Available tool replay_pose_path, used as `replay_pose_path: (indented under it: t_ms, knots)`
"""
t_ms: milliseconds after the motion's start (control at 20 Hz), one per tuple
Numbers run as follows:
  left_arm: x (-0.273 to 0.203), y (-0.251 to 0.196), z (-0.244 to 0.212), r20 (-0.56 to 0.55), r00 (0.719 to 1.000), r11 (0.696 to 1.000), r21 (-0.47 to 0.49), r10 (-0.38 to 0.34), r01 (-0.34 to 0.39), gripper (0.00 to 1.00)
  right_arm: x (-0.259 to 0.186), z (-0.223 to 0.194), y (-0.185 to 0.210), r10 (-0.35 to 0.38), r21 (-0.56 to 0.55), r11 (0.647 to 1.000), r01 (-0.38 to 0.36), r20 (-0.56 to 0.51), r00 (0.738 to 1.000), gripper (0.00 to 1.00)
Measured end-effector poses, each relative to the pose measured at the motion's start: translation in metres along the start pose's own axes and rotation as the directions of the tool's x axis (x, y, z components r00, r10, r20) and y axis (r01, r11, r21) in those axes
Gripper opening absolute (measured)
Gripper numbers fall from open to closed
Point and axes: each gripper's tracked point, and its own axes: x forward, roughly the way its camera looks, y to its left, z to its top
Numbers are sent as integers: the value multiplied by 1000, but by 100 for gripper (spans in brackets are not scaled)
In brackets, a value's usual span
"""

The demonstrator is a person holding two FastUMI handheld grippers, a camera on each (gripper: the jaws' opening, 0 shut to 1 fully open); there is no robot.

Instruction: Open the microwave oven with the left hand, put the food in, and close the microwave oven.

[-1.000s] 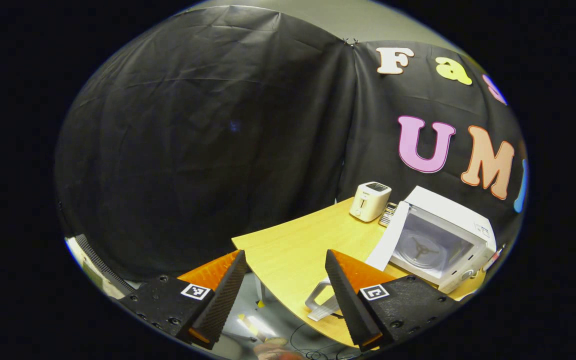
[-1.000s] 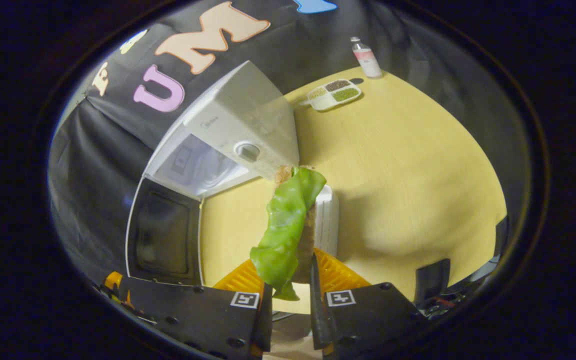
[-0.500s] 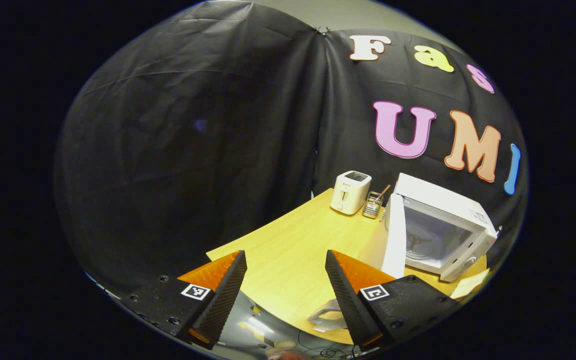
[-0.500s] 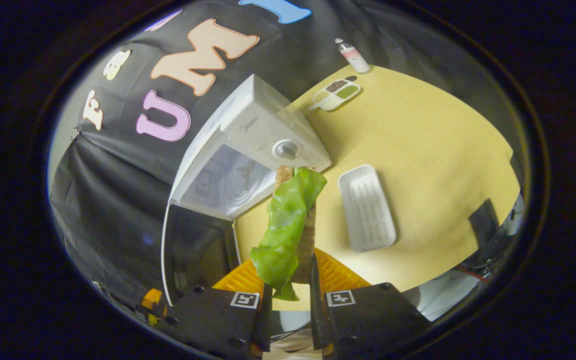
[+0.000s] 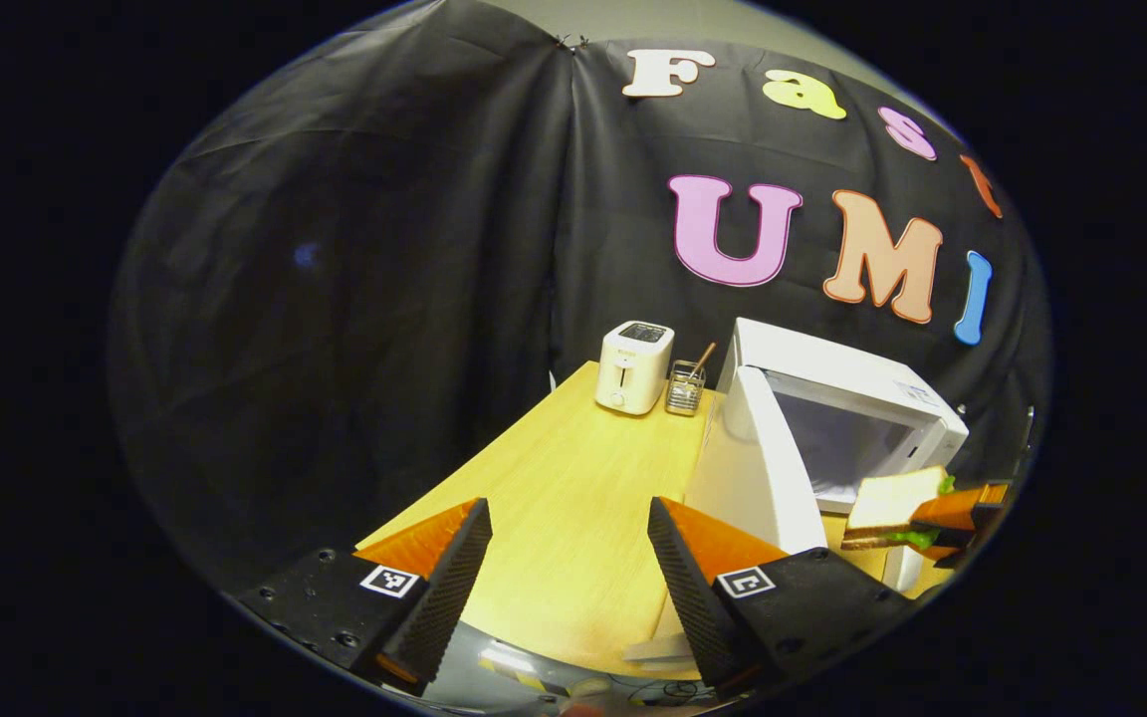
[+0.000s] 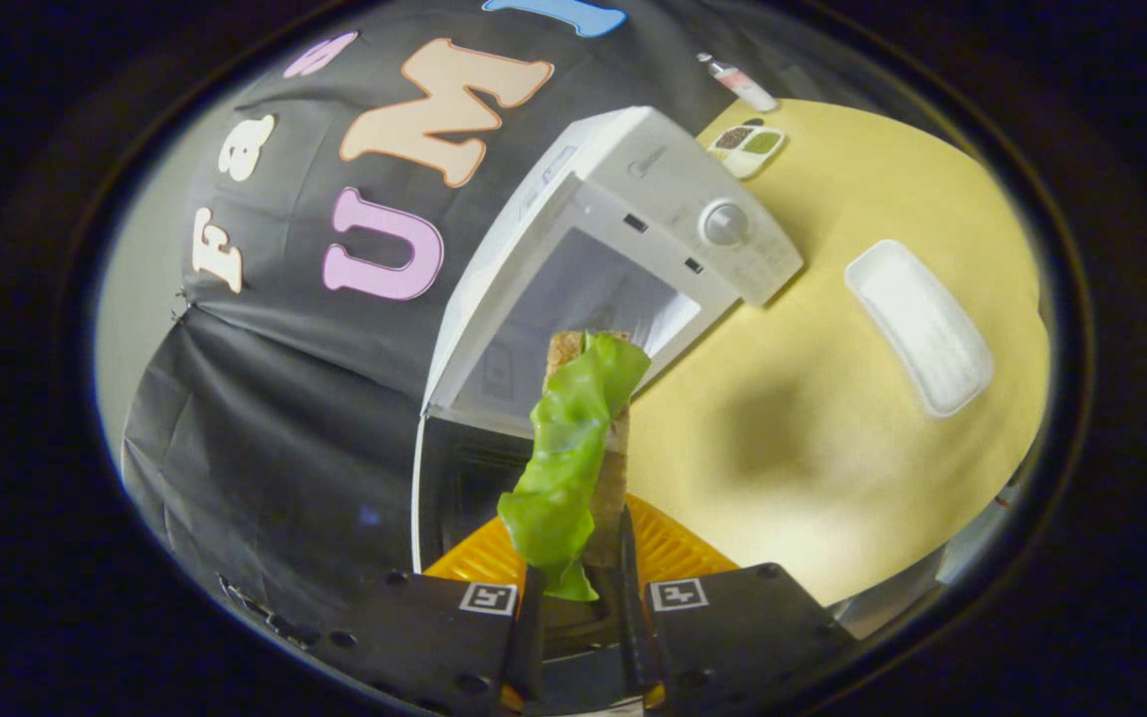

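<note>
Left gripper [image 5: 566,578]: I hold it low over the near edge of the table [image 5: 573,478], left of the microwave [image 5: 842,418], fingers wide apart and gripping nothing. It stays back so the door can stand open.
Door [image 5: 748,473]: swung out on the microwave's left, leaving the cavity free for loading.
Sandwich [image 6: 578,438]: clamped between my right gripper [image 6: 578,637] fingers, held edge-up so the lettuce hangs beside the bread, just in front of the microwave's opening.
White tray [image 6: 917,324]: lying bare on the table, right of the microwave.
Change: a second ago the sandwich hung over the tray, short of the microwave; now it lines up with the cavity, and it has come into the left gripper view by the microwave's front.
</note>
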Motion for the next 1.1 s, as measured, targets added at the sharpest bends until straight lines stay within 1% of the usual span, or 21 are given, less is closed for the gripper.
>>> replay_pose_path:
  t_ms: [100,150,200,250,300,400,500,600,750,800,900,1050,1100]
  knots:
    - [2,8,5,-2,1000,1000,-1,-12,12,93,24,4,14,17,-14,1000,-17,34,999,34]
    - [2,11,5,-6,1000,1000,2,-17,17,89,37,7,19,26,-20,999,-25,51,998,34]
    - [5,14,2,-12,1000,1000,11,-20,21,89,51,10,23,29,-27,999,-28,64,998,34]
    - [6,17,1,-19,1000,999,25,-22,23,93,65,13,26,25,-33,999,-22,75,997,34]
    - [6,20,-2,-26,999,999,38,-27,28,93,78,17,26,19,-37,999,-16,91,996,27]
    - [6,23,-6,-43,998,998,51,-37,39,93,101,24,29,10,-44,999,-4,127,992,27]
    - [6,26,-9,-53,998,998,44,-42,44,93,125,32,28,-6,-56,998,15,150,989,26]
    - [5,26,-8,-52,998,999,28,-43,44,93,144,39,26,-28,-62,997,39,175,984,26]
    - [6,28,-11,-64,997,999,25,-39,41,93,174,48,24,-38,-71,996,53,202,979,26]
    - [6,28,-14,-72,997,999,28,-39,41,93,184,48,22,-48,-67,996,63,200,979,34]
    - [8,30,-15,-82,996,998,39,-38,41,93,200,51,21,-57,-52,996,69,203,978,34]
    - [13,32,-15,-97,995,998,40,-35,39,93,217,54,19,-66,-75,994,84,215,974,34]
    - [13,31,-17,-102,994,998,41,-33,38,93,223,60,18,-72,-84,992,93,224,972,26]
